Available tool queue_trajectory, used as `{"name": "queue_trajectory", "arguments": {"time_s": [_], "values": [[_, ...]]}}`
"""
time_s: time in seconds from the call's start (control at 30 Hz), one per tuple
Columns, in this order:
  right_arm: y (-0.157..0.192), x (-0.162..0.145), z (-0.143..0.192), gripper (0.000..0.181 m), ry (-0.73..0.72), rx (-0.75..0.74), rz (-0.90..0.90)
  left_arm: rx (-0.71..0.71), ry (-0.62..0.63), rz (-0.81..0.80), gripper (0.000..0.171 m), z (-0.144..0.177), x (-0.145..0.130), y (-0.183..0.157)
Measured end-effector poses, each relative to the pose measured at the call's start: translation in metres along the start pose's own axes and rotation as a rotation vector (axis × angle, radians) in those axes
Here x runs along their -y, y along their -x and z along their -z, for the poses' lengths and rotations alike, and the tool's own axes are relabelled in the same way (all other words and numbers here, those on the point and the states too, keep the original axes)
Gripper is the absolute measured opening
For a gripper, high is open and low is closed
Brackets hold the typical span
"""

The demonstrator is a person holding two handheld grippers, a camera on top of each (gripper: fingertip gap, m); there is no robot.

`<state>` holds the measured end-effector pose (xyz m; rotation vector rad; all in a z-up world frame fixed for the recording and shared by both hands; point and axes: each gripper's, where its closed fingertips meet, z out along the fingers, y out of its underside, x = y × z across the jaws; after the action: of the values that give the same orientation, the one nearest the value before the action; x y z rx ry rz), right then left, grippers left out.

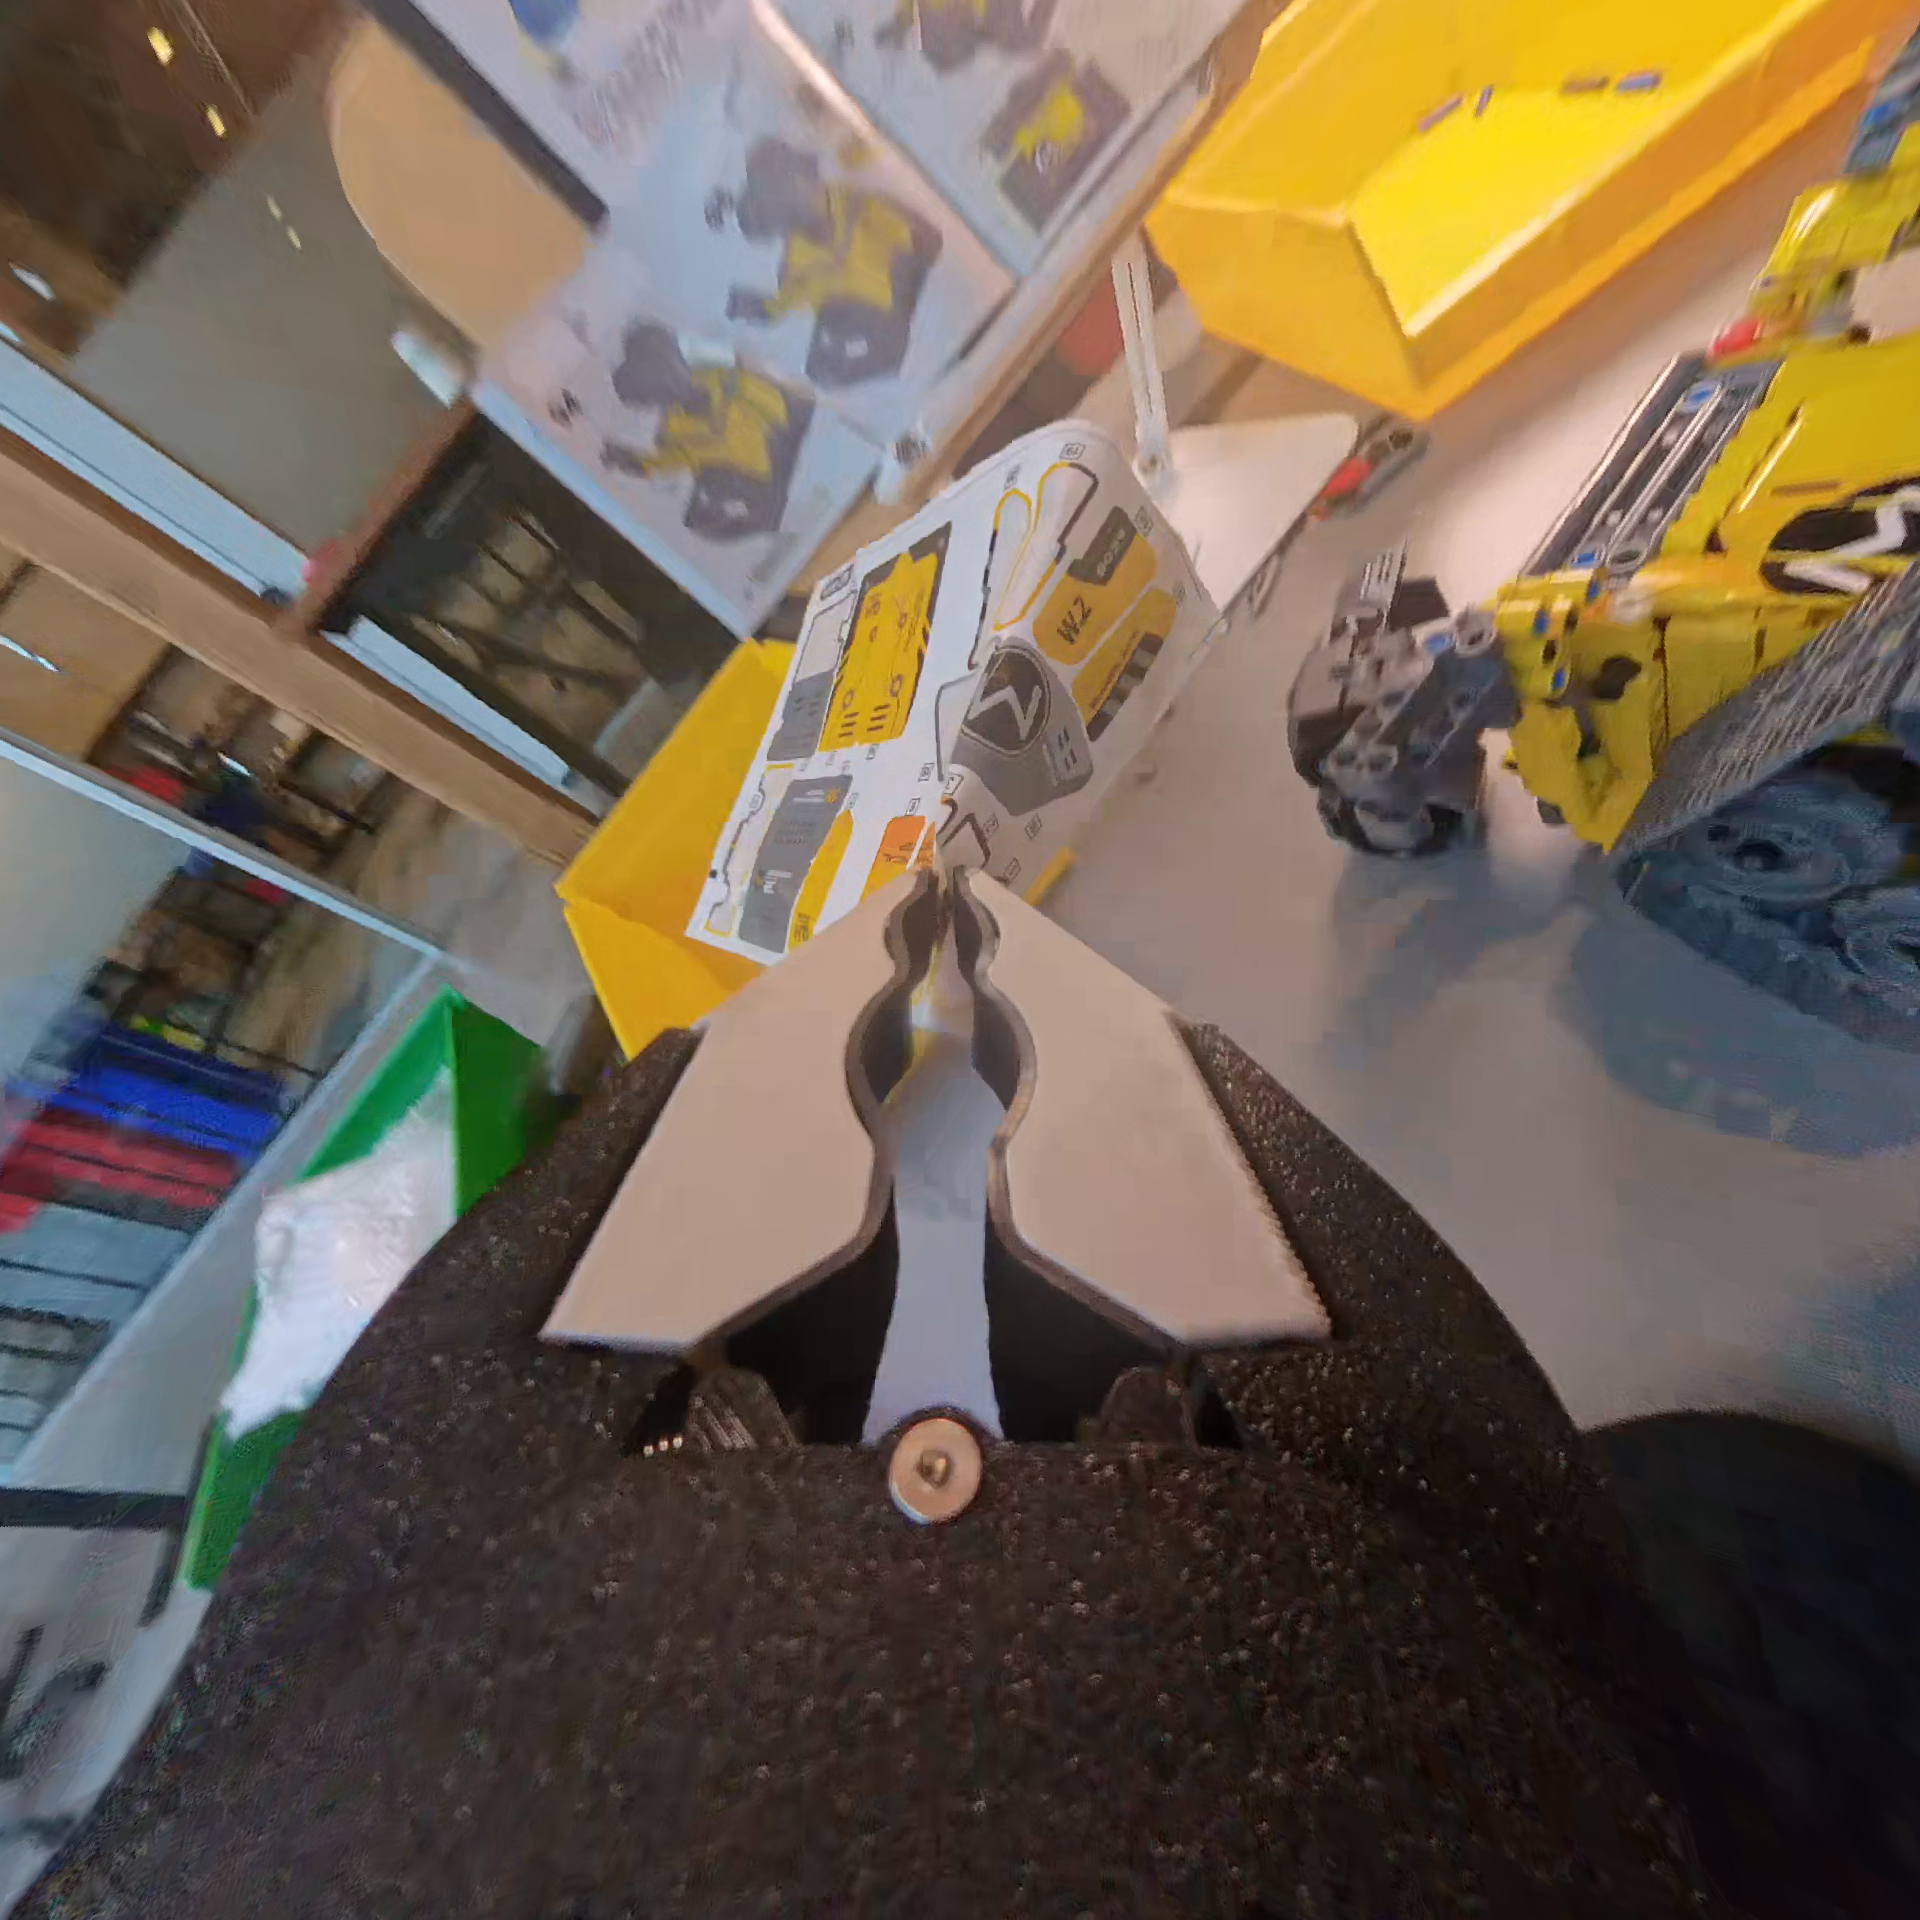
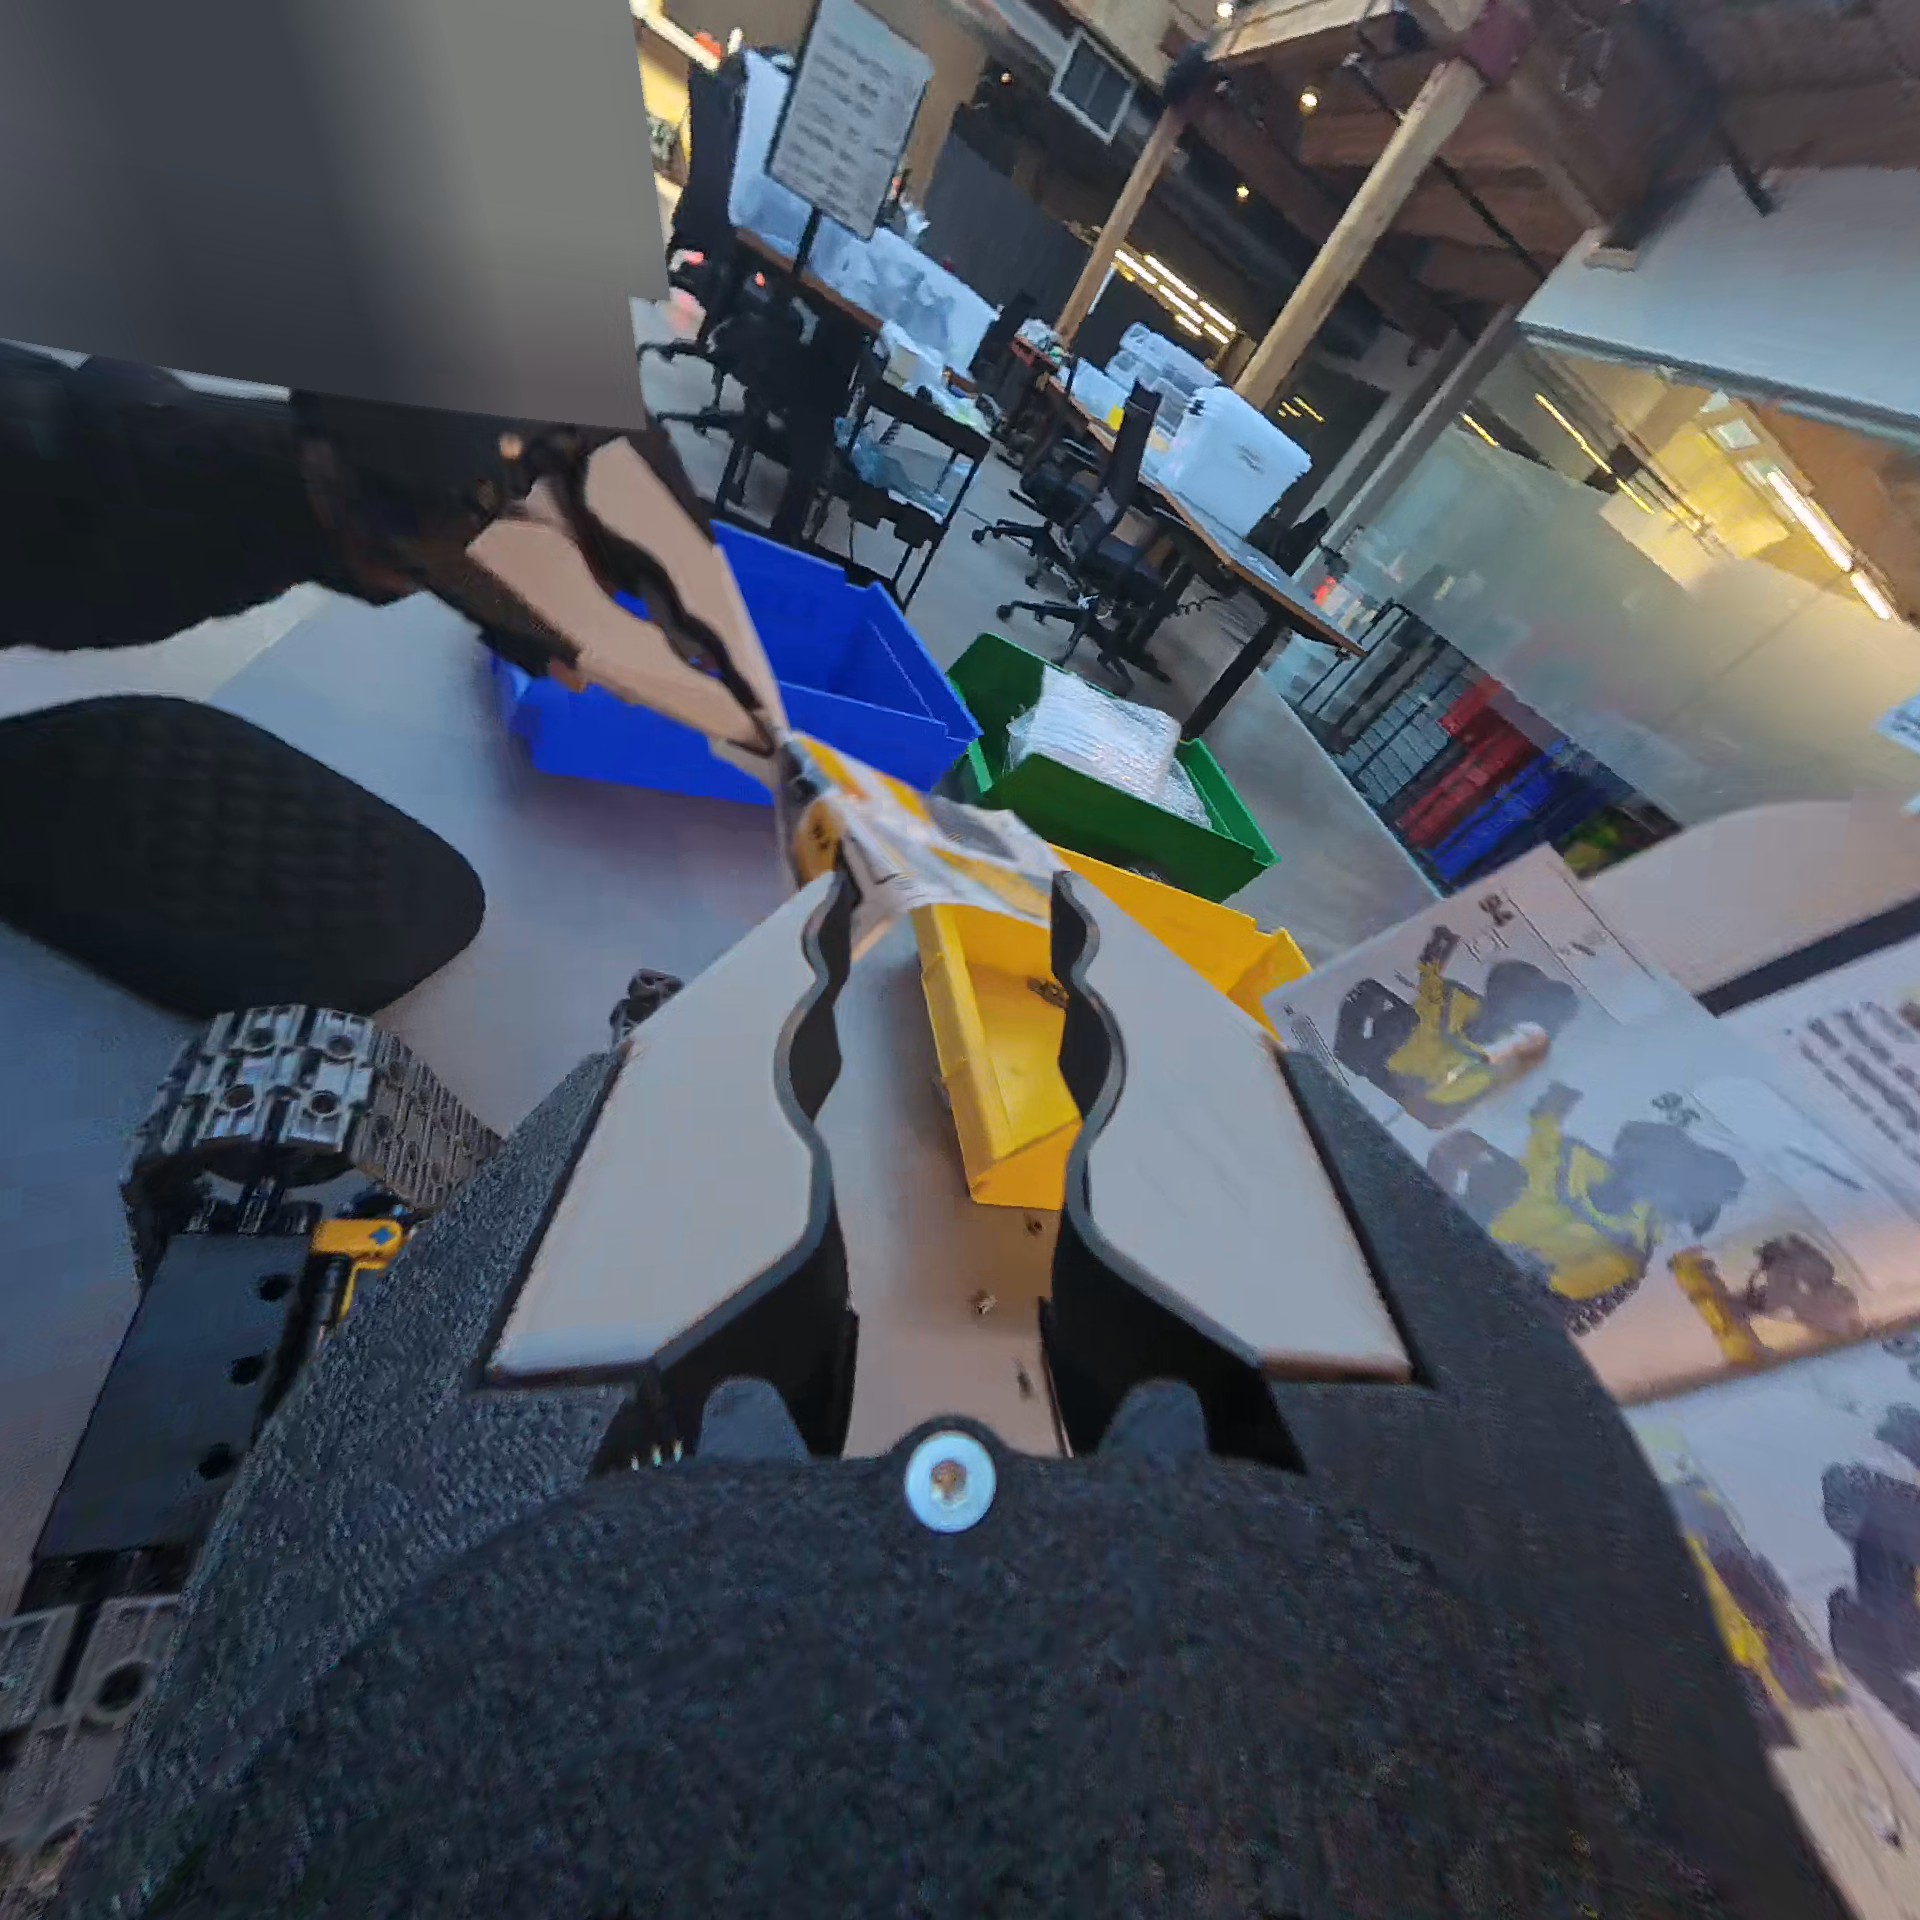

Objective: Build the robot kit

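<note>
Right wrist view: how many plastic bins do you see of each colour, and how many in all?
Blue bin: 1
Green bin: 1
Yellow bin: 1
Total: 3

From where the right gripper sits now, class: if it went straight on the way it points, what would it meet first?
Most likely the sticker sheet, hanging just beyond the open right gripper, pinched by the left gripper. The yellow bin lies below that line; depth is unclear.
</note>
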<state>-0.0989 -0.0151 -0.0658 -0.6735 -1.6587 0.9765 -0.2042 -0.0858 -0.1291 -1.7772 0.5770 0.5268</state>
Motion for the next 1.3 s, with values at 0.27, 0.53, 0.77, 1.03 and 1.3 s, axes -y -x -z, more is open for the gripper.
{"name": "queue_trajectory", "arguments": {"time_s": [0.27, 0.53, 0.77, 1.03, 1.3], "values": [[0.033, -0.009, -0.029, 0.032, 0.229, -0.079, 0.438, 0.042, -0.188, -0.374, 0.001, -0.003, 0.084, -0.030], [-0.004, -0.003, -0.003, 0.000, 0.105, -0.269, 0.604, -0.185, -0.540, 0.384, 0.029, 0.027, 0.112, -0.002], [-0.003, 0.011, -0.001, 0.000, 0.033, -0.419, 0.832, -0.490, -0.580, 0.579, 0.023, 0.012, 0.126, -0.017], [-0.004, 0.011, 0.005, 0.000, -0.012, -0.432, 0.873, -0.588, -0.616, 0.509, 0.007, 0.008, 0.142, -0.024], [-0.004, 0.011, 0.008, 0.000, -0.033, -0.463, 0.917, -0.751, -0.662, 0.743, 0.006, 0.004, 0.147, -0.014]]}}
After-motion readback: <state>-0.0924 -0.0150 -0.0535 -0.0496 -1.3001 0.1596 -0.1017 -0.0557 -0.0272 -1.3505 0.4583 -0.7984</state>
